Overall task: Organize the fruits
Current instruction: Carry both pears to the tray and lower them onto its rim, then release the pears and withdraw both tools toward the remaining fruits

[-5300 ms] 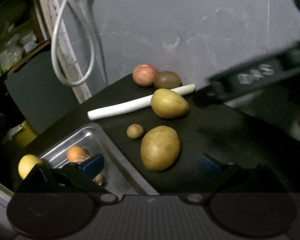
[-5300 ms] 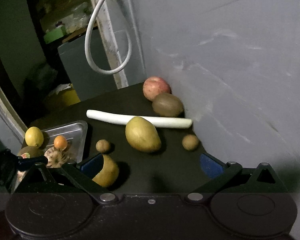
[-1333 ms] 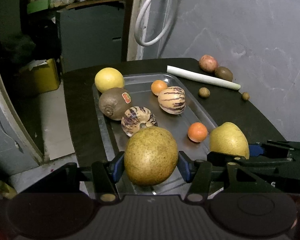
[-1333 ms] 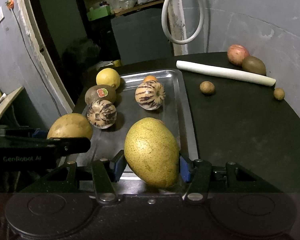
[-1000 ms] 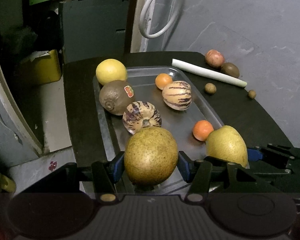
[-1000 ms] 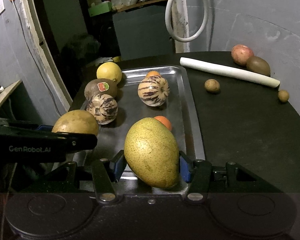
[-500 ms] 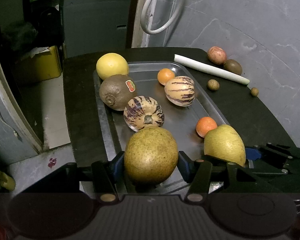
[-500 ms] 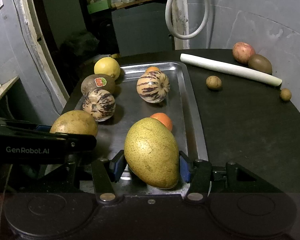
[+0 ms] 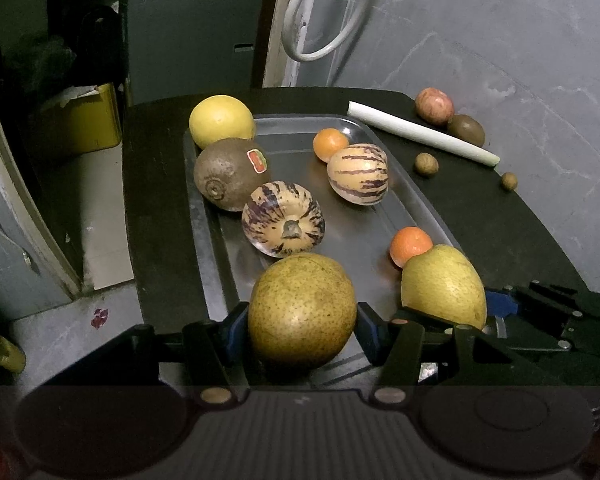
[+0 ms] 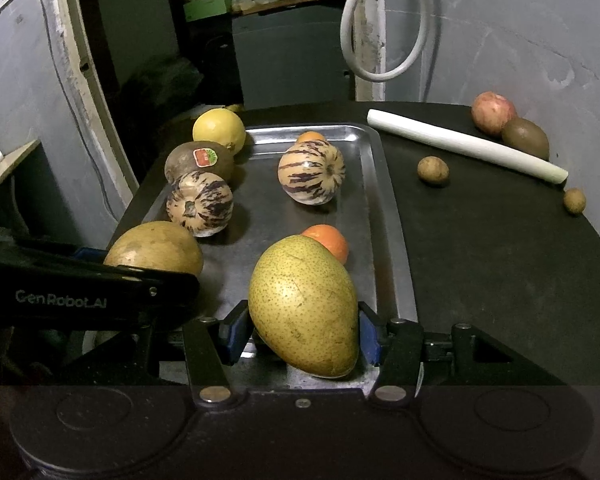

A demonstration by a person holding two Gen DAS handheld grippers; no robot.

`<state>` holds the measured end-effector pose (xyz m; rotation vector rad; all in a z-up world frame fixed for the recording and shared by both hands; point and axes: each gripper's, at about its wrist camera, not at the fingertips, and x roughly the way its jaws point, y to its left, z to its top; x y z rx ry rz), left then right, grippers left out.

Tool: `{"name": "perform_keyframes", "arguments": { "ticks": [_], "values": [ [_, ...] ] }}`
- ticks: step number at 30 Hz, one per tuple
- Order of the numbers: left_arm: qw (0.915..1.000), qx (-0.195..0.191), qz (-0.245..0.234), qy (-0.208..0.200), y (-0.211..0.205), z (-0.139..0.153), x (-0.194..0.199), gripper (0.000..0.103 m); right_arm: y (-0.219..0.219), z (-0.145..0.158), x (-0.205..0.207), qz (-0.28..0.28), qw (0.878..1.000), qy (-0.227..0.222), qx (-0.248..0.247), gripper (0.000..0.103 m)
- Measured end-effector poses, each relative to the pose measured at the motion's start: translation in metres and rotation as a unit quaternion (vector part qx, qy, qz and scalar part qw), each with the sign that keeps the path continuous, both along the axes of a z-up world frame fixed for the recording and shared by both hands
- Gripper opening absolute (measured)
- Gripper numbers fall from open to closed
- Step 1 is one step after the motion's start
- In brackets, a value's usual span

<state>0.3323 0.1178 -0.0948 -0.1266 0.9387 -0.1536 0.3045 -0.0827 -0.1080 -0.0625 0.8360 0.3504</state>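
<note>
A: What has changed, going left to right?

B: Five seconds back both pears lay on the black table [image 10: 500, 264] among the loose pieces. Now the left gripper [image 9: 302, 322] is clamped on the round brown pear [image 9: 302, 308], blue pads against both its sides, at 6 o'clock over the steel tray [image 9: 276, 130]. The right gripper [image 10: 300, 330] pinches the elongated green-yellow pear [image 10: 306, 308] the same way, over the tray's near right part. Over the last second both have only crept forward.

A: So what does that mean for the sorting?

B: Two more fruits are about to join the tray. I judge release is next, into the bare steel near the orange [image 10: 326, 240].

A: What is already there?

B: Left to right in the left view: a yellow citrus [image 9: 222, 120] at 11 o'clock, seemingly on the rim, a stickered brown fruit [image 9: 230, 174], two striped pepino melons [image 9: 283, 218] [image 9: 358, 172], and a small orange [image 9: 330, 143] at 12.

A: And still outside?

B: At 1 to 2 o'clock: a white stalk [image 10: 466, 145], an apple [image 10: 493, 113], a kiwi [image 10: 525, 137] and two small brown round things [image 10: 433, 171] [image 10: 574, 200], too small to name.

A: Anything hidden?

B: The pears cover the tray's near edge, so I cannot tell whether they touch it. The room is dim.
</note>
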Motion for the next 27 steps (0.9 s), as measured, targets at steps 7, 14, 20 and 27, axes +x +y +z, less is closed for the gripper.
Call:
{"name": "perform_keyframes", "arguments": {
  "ticks": [7, 14, 20, 27],
  "values": [
    [0.9999, 0.009, 0.001, 0.007, -0.006, -0.001, 0.001, 0.060, 0.003, 0.001, 0.000, 0.020, 1.000, -0.007, -0.017, 0.057],
    [0.9999, 0.005, 0.013, 0.002, -0.005, 0.006, -0.001, 0.074, 0.000, 0.008, -0.003, 0.028, 0.999, -0.020, -0.023, 0.067],
    [0.9993, 0.003, 0.038, -0.003, 0.000, 0.019, -0.010, 0.085, -0.011, 0.020, -0.013, 0.027, 0.999, -0.029, -0.015, 0.078],
    [0.9980, 0.008, 0.062, -0.004, 0.000, 0.030, -0.023, 0.099, -0.032, 0.036, -0.026, 0.013, 0.999, -0.034, -0.002, 0.096]
  ]
}}
